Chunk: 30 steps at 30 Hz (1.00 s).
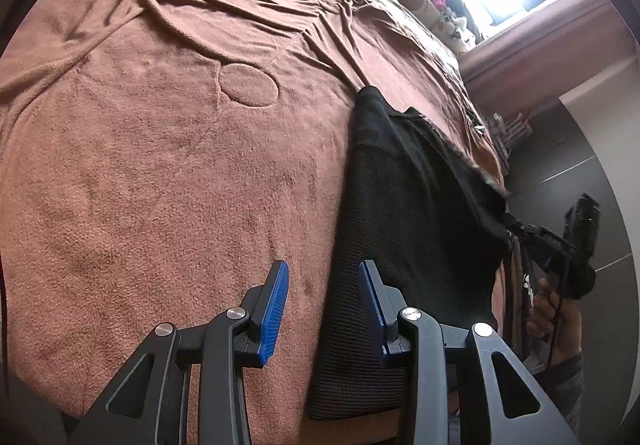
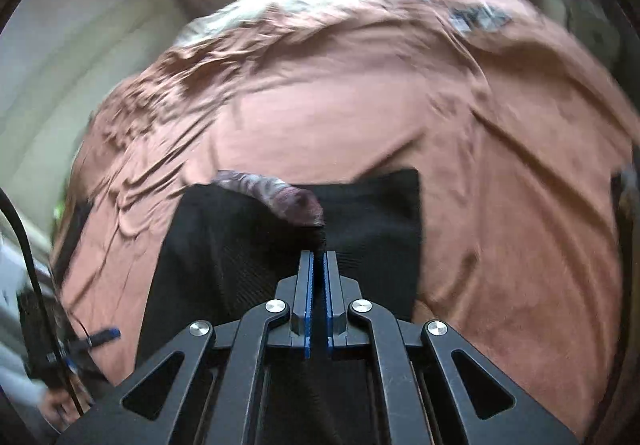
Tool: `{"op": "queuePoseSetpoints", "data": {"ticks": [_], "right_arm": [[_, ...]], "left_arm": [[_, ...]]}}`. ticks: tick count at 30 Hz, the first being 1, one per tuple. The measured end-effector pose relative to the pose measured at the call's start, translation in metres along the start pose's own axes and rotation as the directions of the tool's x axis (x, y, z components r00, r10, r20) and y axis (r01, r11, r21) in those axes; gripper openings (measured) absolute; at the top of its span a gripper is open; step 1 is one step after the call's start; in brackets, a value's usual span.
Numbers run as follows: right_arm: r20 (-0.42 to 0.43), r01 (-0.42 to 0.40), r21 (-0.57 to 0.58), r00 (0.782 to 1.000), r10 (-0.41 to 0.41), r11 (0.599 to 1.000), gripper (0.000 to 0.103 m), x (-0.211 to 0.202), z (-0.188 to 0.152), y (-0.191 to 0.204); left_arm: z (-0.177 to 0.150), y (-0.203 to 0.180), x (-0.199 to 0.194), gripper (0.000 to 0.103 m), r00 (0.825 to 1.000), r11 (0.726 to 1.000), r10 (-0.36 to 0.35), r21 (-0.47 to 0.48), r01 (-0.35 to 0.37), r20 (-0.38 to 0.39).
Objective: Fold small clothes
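Left gripper (image 1: 323, 277) hanging open beside black garment (image 1: 408, 213); I'm seeing right gripper (image 2: 319, 257) clenching its near edge.

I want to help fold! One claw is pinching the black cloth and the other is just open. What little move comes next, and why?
Probably close the left gripper on the near edge of the black cloth. Its jaws are open right over that edge, holding nothing, while the right gripper is shut on the cloth's other side. With both sides held, the cloth could be folded over on the brown blanket.
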State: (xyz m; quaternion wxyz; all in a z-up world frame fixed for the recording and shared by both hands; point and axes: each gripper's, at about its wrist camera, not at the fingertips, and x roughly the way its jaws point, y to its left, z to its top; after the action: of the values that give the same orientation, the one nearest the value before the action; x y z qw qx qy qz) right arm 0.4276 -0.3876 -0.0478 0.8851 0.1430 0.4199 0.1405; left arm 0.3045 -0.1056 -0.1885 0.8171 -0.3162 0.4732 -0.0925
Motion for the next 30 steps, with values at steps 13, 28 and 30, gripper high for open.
{"op": "queuePoseSetpoints", "data": {"ticks": [13, 28, 30], "right_arm": [[-0.054, -0.081, 0.098, 0.995, 0.087, 0.992, 0.041, 0.023, -0.011, -0.027], [-0.056, 0.056, 0.005, 0.997, -0.056, 0.998, 0.002, 0.017, -0.005, -0.004], [-0.058, 0.073, 0.009, 0.996, -0.073, 0.997, 0.003, 0.008, -0.011, -0.004]], "left_arm": [[0.002, -0.024, 0.029, 0.038, 0.991, 0.989, 0.061, 0.138, -0.044, -0.119], [-0.010, -0.043, 0.058, 0.036, 0.958, 0.962, 0.147, 0.262, -0.080, -0.245], [-0.011, -0.044, 0.058, 0.036, 0.956, 0.959, 0.152, 0.272, -0.080, -0.253]]}}
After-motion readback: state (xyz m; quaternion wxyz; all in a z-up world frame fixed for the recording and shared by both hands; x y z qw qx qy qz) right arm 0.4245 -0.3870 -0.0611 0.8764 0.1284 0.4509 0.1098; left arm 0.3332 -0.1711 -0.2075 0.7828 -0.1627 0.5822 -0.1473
